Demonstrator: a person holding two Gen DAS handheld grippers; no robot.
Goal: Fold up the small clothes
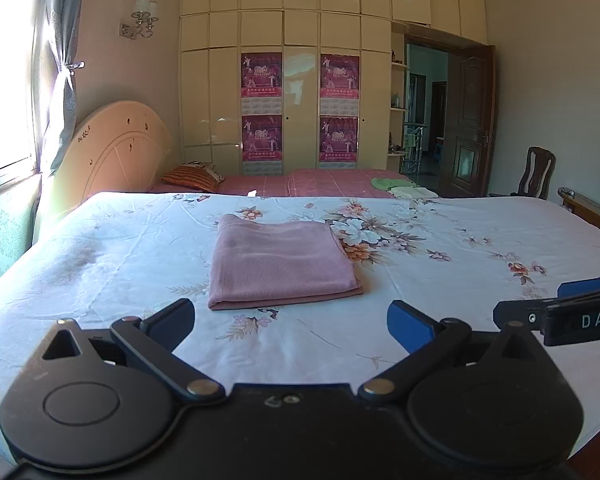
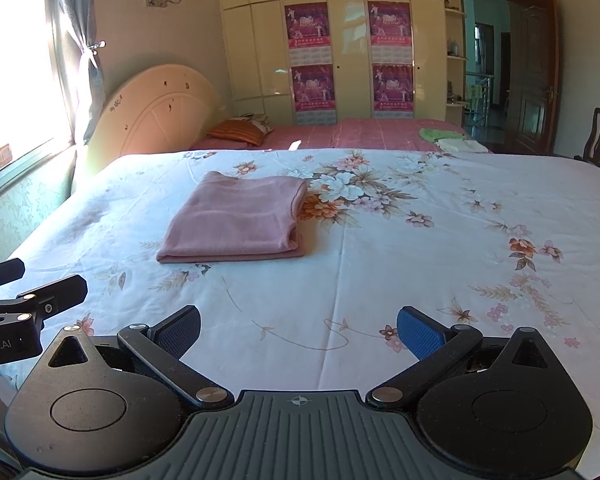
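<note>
A pink cloth (image 1: 280,261) lies folded into a neat rectangle on the white floral bed sheet (image 1: 440,292); it also shows in the right wrist view (image 2: 235,220). My left gripper (image 1: 291,326) is open and empty, just short of the cloth's near edge. My right gripper (image 2: 298,334) is open and empty, nearer the bed's front edge, with the cloth ahead to the left. The right gripper's fingers (image 1: 556,308) show at the right edge of the left wrist view; the left gripper's fingers (image 2: 39,292) show at the left edge of the right wrist view.
A second bed with a red cover (image 1: 300,184) stands behind, with a striped pillow (image 1: 191,178) and green and white folded cloths (image 1: 400,188). A headboard (image 1: 115,148) and window (image 1: 3,80) are at left, a wardrobe (image 1: 283,92) at the back, a door (image 1: 468,120) and chair (image 1: 536,172) at right.
</note>
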